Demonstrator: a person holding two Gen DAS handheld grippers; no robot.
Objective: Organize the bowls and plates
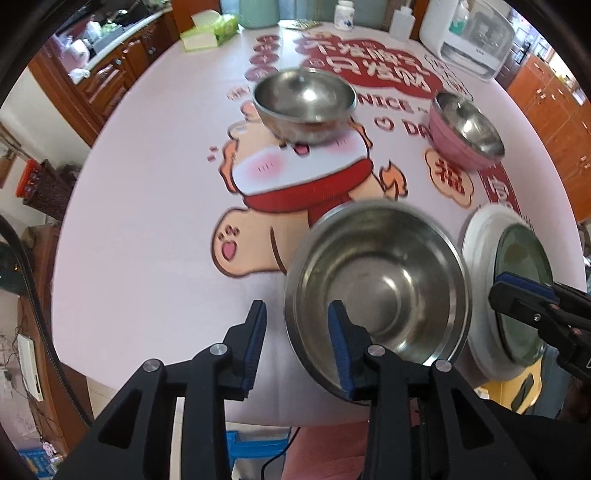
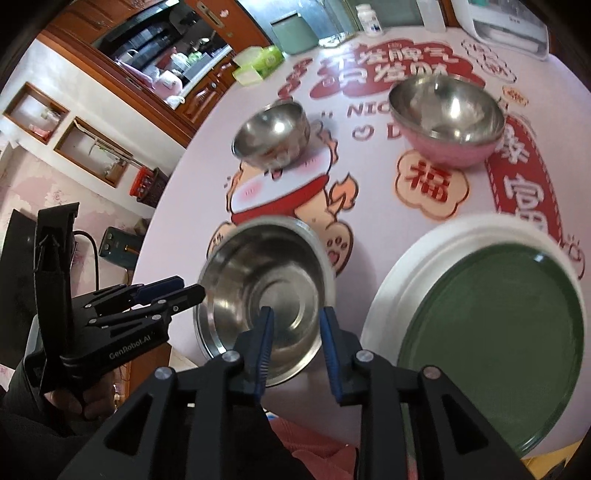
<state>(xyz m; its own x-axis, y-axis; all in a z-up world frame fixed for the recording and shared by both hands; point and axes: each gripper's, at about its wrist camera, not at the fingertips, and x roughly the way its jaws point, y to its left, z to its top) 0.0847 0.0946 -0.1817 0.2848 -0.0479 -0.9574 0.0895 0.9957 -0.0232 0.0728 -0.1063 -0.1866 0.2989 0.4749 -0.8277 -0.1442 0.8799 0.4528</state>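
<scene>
left gripper (image 1: 297,345): gaped wide, empty, straddling near steel bowl (image 1: 376,291) rim (no grip).
right gripper (image 2: 295,347): parted, empty, just beside the bowl.

So on the table (image 1: 147,206) I count three bowls: a steel one near the edge (image 1: 376,291), a second steel one further back in the middle (image 1: 303,103), and a pink one with a steel inside (image 1: 465,129) far right. Two plates, stacked near right: a white plate (image 2: 413,266) with a green one (image 2: 491,332) on top. At the far end, one white bottle (image 1: 345,14), one green tissue pack (image 1: 225,26), and one white appliance (image 1: 469,37).
</scene>
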